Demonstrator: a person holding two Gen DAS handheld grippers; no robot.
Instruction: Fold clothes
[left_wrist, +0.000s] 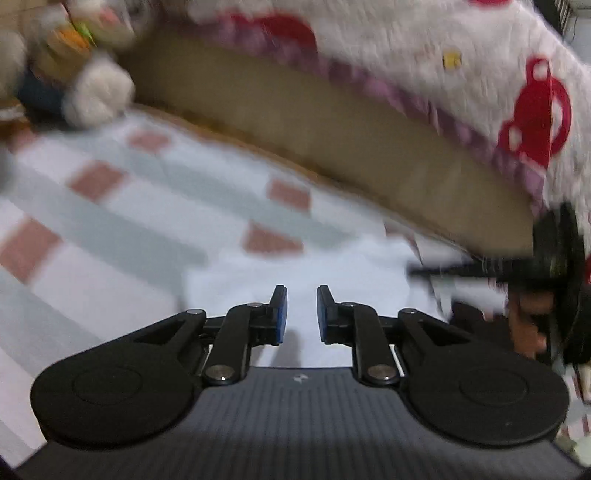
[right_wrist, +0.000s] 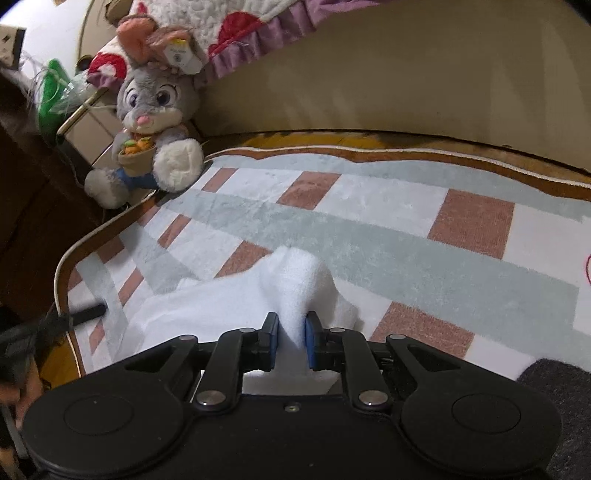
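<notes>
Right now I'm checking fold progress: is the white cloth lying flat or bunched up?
Bunched. The white cloth peaks in a ridge pinched by the right hand-held gripper, not flat on the checked blanket.

The white fleecy garment (right_wrist: 229, 306) lay rumpled on the near part of the checked blanket (right_wrist: 406, 236), one fold pulled up into a peak.

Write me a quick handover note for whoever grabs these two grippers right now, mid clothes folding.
Right gripper: jaws shut on a pinched-up ridge of the white garment, lifted off the checked blanket.
Left gripper: jaws open, empty, over the white garment's near part; its view is blurred.
Done: one grasp taken; no finished fold visible.
Left: grip with the left, make the folds, smooth flat. Plush rabbit sits at the blanket's far corner, clear of the work.
</notes>
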